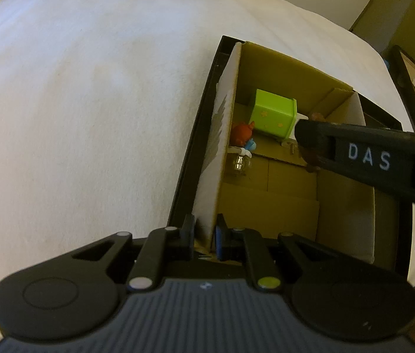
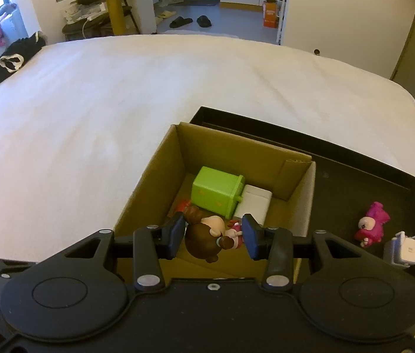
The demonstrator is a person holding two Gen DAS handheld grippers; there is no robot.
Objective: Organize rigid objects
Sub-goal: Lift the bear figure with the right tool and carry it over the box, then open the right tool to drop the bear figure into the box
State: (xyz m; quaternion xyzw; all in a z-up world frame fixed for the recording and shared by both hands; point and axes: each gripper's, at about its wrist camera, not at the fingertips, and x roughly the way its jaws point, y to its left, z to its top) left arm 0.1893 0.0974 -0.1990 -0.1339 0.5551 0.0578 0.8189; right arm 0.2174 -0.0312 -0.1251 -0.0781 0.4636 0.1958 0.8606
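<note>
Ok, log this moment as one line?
left gripper: shut on box wall | right gripper: holding doll over box | pink toy, white charger: on tray

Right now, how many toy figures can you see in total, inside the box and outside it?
3. A brown-haired figure is held in the right gripper over the cardboard box; a red figure lies inside it; a pink figure lies on the black tray. More may be hidden.
</note>
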